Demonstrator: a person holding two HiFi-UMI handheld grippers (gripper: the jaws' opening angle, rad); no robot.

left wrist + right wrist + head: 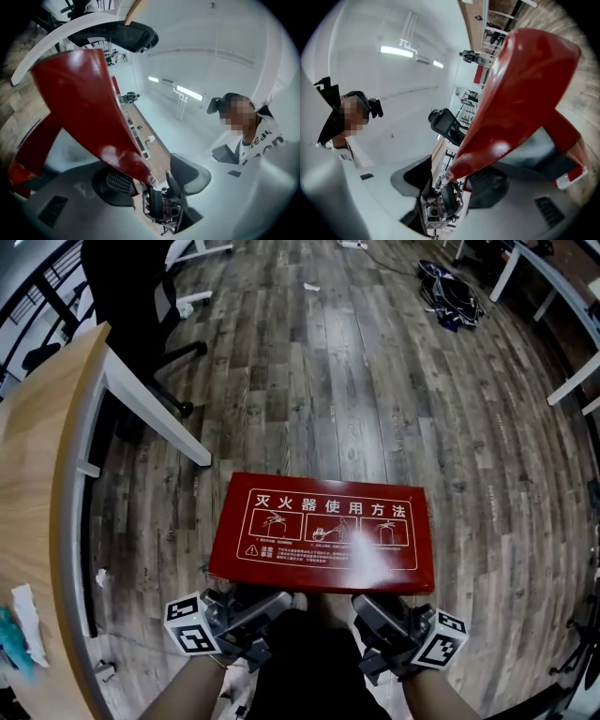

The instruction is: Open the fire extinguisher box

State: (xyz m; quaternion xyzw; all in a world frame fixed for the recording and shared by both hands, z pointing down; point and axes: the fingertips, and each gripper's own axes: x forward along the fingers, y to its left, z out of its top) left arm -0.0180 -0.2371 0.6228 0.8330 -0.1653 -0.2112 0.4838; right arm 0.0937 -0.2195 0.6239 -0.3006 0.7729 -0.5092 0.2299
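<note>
— Grey-brown plank floor (328, 381) underfoot?
— Yes, carrying a flat red metal fire extinguisher box (281, 563), far left corner near the foot of a white leg of a light wooden worktop (37, 474). White Chinese lettering and three white pictograms across its lid (328, 507).
— Anything on that worktop?
— Crumpled white paper (26, 610) and something teal (9, 643) toward its near end, by the left edge.
— Elsewhere on the floor?
— Black office chair (131, 287) beyond the worktop's far corner; dark bundled bag (450, 292) well apart, far right; white table legs (572, 381) past it.
— And the left hand-held gripper (279, 600)?
— Tucked at the near long edge of the lid, left of the middle. Jaws apart in its own view, red edge running down between them and lying along one jaw only, clear gap to the other.
— And the right hand-held gripper (367, 602)?
— Same near edge, right of the middle. Jaws apart as well, lid edge between them, resting against one side.
— Lid up or down?
— Looks raised at the near edge: pale gap under the red sheet in both gripper views, red wall of the box beyond.
— Anybody in shot?
— Two forearms (187, 697) behind the hand-held grippers; person in a white top (262, 136) with a dark headset in both gripper views.
</note>
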